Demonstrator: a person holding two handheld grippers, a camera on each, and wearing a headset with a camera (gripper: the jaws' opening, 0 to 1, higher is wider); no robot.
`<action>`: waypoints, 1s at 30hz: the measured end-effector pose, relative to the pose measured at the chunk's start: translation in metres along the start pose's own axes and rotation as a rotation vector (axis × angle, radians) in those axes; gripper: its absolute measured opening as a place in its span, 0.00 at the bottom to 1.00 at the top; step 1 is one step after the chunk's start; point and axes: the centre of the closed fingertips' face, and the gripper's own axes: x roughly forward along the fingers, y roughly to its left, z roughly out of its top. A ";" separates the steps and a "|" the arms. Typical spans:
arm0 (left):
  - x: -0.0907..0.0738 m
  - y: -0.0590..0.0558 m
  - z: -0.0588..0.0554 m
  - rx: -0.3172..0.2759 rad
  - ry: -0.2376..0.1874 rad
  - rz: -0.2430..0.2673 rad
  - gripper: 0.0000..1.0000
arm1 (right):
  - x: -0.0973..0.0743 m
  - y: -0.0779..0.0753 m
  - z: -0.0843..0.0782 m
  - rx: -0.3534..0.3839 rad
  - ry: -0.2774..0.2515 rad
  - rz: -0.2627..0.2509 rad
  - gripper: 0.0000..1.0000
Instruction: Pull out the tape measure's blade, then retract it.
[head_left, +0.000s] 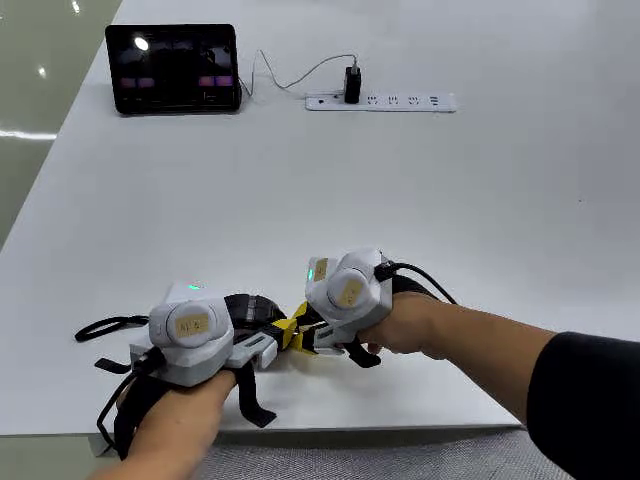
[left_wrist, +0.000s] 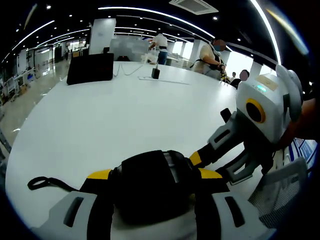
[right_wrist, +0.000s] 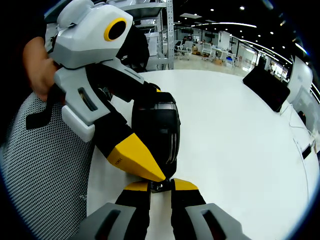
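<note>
The black tape measure (head_left: 252, 308) lies near the white table's (head_left: 420, 220) front edge. My left gripper (head_left: 268, 338) comes in from the left and is shut on it. In the left gripper view the yellow-tipped jaws of the left gripper (left_wrist: 155, 175) clamp both sides of the tape measure (left_wrist: 155, 192). My right gripper (head_left: 303, 335) meets it from the right. In the right gripper view the right gripper (right_wrist: 161, 186) is shut on the small metal blade end at the mouth of the tape measure (right_wrist: 159, 127). No length of blade shows.
A dark tablet (head_left: 173, 68) stands at the far left of the table. A white power strip (head_left: 380, 101) with a black charger (head_left: 352, 85) lies beside it. A black strap (head_left: 105, 326) trails left. A mesh chair (right_wrist: 45, 165) sits just off the front edge.
</note>
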 end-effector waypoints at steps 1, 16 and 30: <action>0.000 0.000 0.000 0.001 0.000 -0.001 0.61 | 0.000 0.000 0.000 -0.001 0.001 -0.002 0.12; -0.003 0.000 -0.001 -0.007 0.021 -0.033 0.62 | -0.008 -0.002 -0.001 0.018 0.001 -0.052 0.17; -0.011 0.008 0.008 0.033 0.026 -0.073 0.67 | -0.038 -0.003 -0.010 0.038 -0.026 -0.094 0.15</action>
